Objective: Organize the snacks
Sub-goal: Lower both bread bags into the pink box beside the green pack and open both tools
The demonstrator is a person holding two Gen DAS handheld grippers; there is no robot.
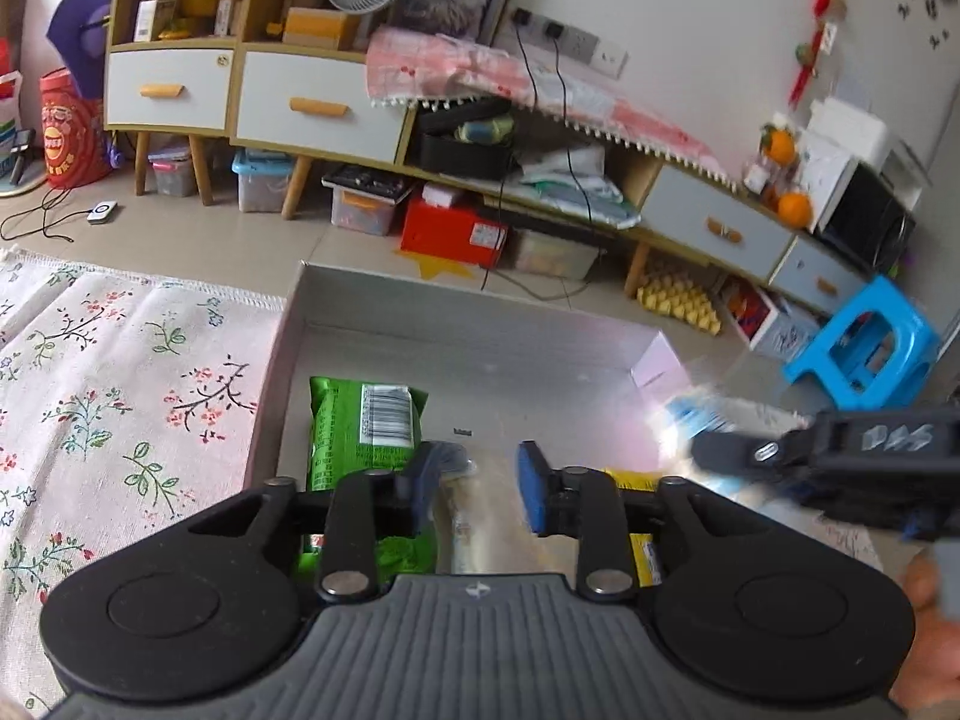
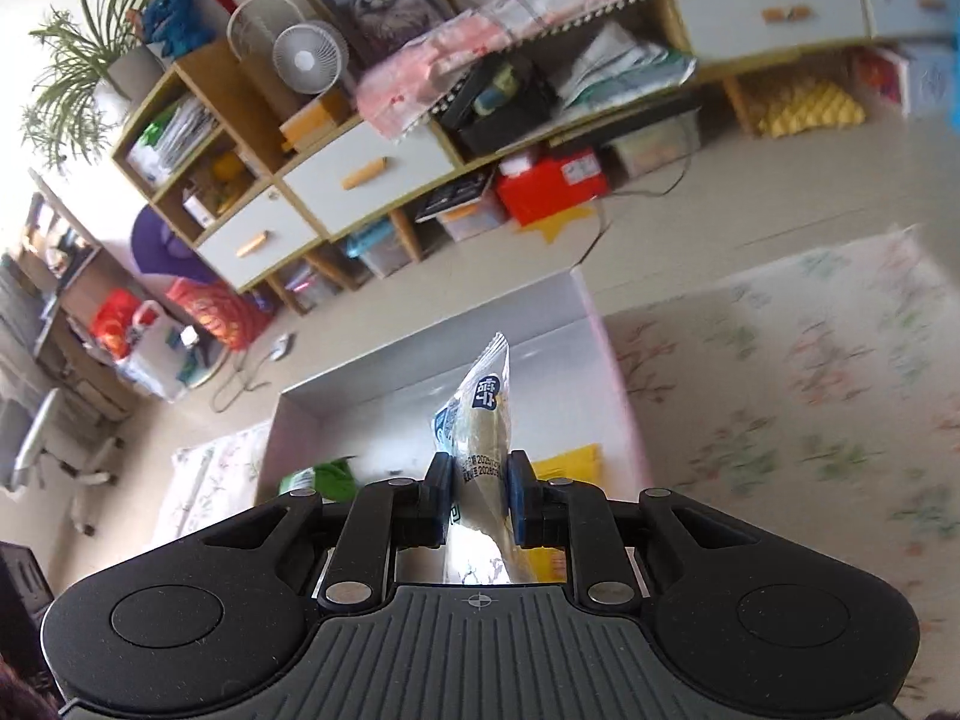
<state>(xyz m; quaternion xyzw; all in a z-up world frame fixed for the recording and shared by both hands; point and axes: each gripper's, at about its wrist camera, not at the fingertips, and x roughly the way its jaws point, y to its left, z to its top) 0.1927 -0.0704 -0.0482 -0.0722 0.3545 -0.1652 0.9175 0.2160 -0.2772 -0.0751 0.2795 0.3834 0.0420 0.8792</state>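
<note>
Starting at the left, the floral cloth (image 1: 120,396) covers the table, and the shallow grey box (image 1: 288,324) sits on it just to the right. Inside the box a green snack packet (image 1: 360,426) lies flat along the left wall, barcode side up. Above the box's near end hangs the left gripper (image 1: 480,480), its blue-padded fingers spread with nothing clearly held — a pale packet lies blurred below the gap, and I cannot tell whether it touches either pad. A yellow packet (image 1: 636,480) peeks out under the right finger.

Further right, the right gripper (image 2: 478,492) comes in over the box's right side, pinching a clear wrapped snack (image 2: 480,420) with blue print; the packet stands upright between the pads, its sealed end pointing up.

Judging by this, the step in hand is delivery — carrying the wrapped snack into the box. The next move calls for lowering it onto the bare floor between the green and yellow packets, laying it flat, then spreading the fingers.
</note>
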